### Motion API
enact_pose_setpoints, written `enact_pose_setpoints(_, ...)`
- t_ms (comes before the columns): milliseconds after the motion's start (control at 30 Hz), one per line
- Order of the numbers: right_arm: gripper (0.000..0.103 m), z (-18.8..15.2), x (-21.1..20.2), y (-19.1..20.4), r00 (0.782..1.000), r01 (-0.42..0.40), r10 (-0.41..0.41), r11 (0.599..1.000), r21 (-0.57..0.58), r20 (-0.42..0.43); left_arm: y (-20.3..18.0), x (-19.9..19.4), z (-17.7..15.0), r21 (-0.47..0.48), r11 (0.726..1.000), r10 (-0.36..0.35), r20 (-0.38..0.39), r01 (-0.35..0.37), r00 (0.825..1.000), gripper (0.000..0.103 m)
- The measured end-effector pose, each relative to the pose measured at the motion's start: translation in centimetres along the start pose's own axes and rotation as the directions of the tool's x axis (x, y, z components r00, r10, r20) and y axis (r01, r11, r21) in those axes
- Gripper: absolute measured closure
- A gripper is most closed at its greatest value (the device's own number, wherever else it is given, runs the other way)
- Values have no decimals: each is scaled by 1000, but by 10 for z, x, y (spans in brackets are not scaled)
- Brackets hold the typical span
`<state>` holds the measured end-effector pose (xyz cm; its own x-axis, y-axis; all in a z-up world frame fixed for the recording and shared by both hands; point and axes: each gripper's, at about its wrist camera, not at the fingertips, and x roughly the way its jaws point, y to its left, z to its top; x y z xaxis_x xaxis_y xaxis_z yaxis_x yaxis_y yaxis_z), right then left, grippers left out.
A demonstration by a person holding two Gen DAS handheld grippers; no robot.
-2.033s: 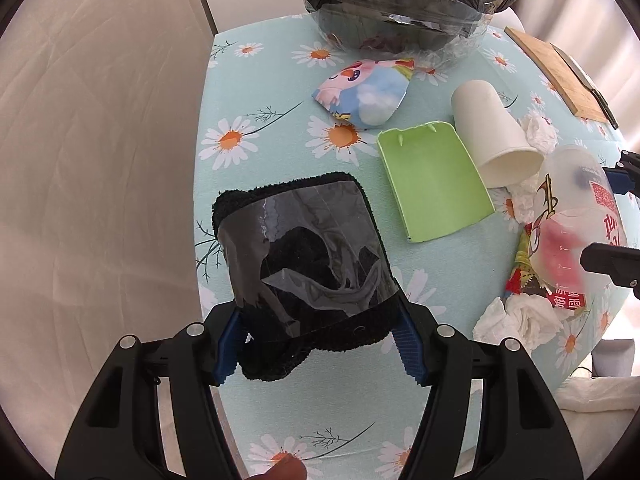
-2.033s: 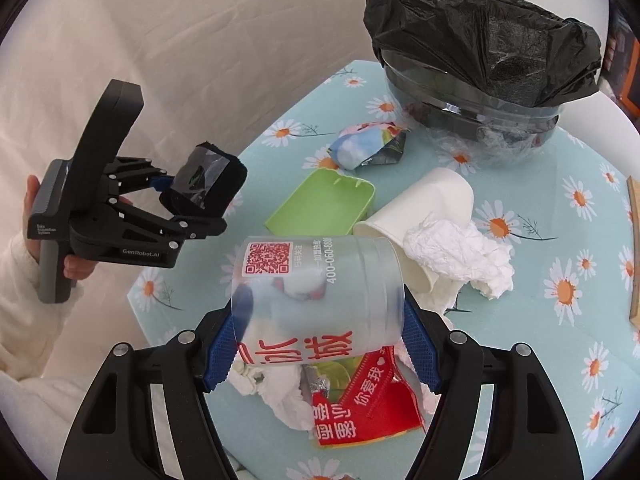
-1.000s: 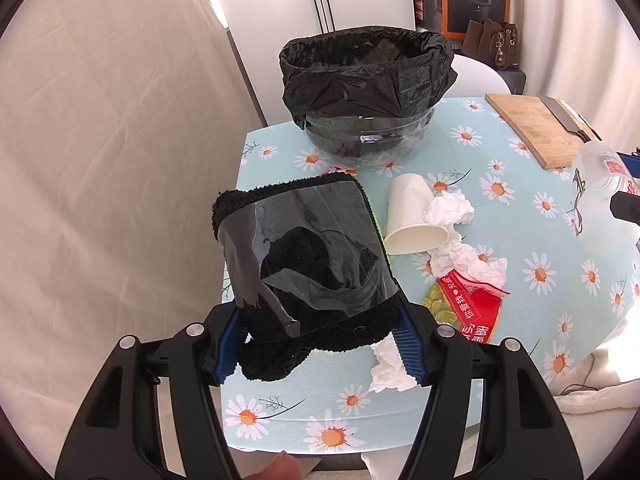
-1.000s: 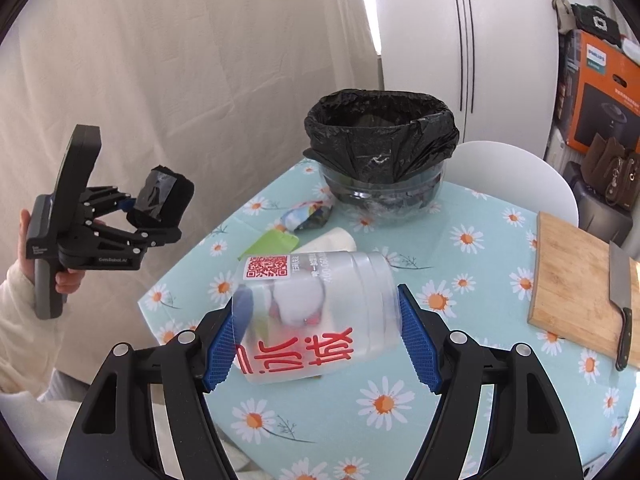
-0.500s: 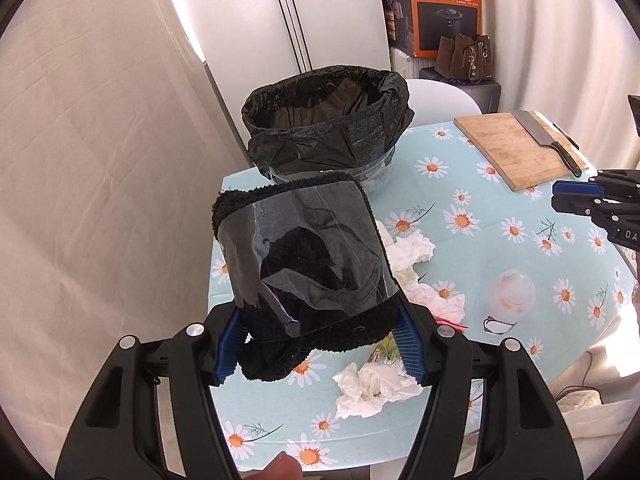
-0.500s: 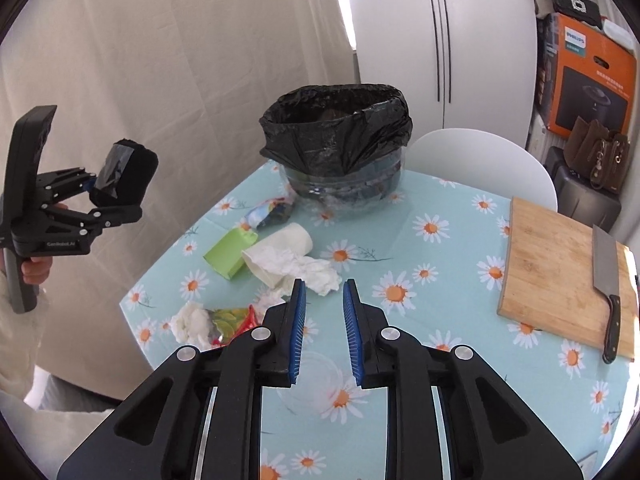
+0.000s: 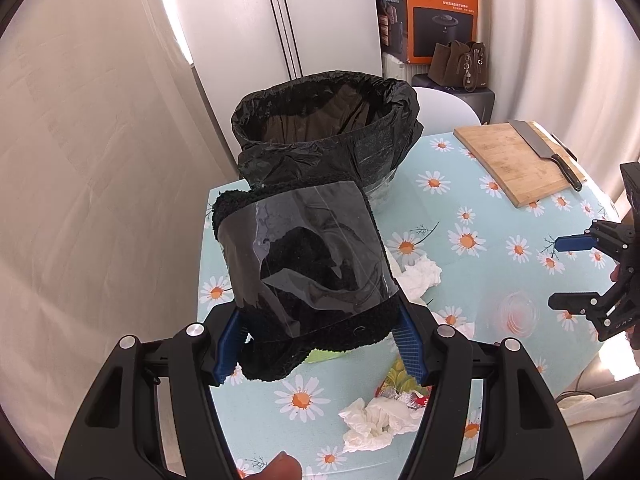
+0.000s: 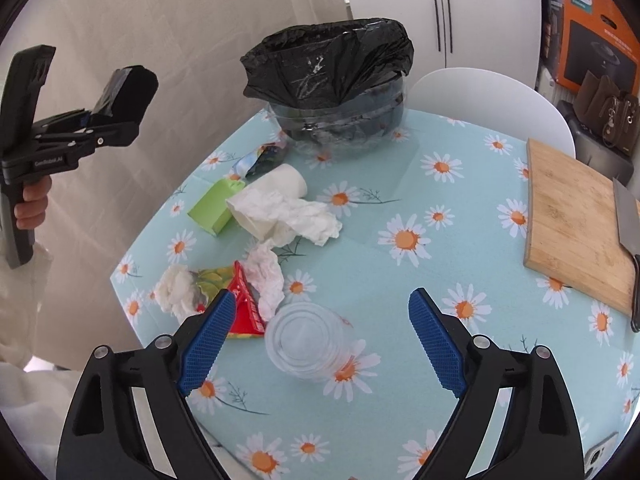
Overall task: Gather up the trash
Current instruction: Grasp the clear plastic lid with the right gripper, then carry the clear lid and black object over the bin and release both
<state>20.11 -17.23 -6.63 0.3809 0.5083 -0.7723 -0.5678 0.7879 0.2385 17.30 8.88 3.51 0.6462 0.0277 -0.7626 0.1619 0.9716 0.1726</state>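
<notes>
My left gripper (image 7: 320, 344) is shut on a black fuzzy bundle wrapped in clear film (image 7: 308, 264), held above the table's left edge; it also shows in the right wrist view (image 8: 128, 92). A bin lined with a black bag (image 7: 324, 136) (image 8: 332, 80) stands at the table's far side. My right gripper (image 8: 320, 340) is open and empty above a clear plastic cup (image 8: 308, 340) (image 7: 518, 312) standing on the table. A white paper cup (image 8: 276, 196), a green tray (image 8: 214, 206), crumpled tissues (image 8: 288, 212), a red wrapper (image 8: 242, 312) and a colourful wrapper (image 8: 260, 160) lie on the table.
A wooden cutting board (image 8: 572, 220) with a cleaver (image 8: 628, 220) lies at the table's right. A white chair (image 8: 488, 100) stands behind the table. A curtain hangs at left; an orange box (image 7: 436, 12) and a brown bag (image 7: 460, 64) sit at the back.
My right gripper let go of the clear cup, which now stands on the table, then shut and has opened wide again above it. My left gripper rose with the black bundle.
</notes>
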Motion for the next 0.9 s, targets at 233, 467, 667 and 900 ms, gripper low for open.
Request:
enact_pose_setpoints(233,16,-21,39,16,996,-36,32,998,-52,-80,0,3,7,31,999,13,-12,-12,1000,39)
enact_pose_setpoints(467,49,-37,75,19,989,70,-76,996,-53,-128,0,-4,6,58,998,32,-7,-32,999,39)
enact_pose_setpoints(667,49,-21,49,14,997,63,-63,998,-2,-52,3,-11,5,86,996,33,13,-34,999,39)
enact_pose_setpoints(900,48,17,2,11,995,83,-83,996,10,59,14,-14,15,80,997,15,42,-18,999,39)
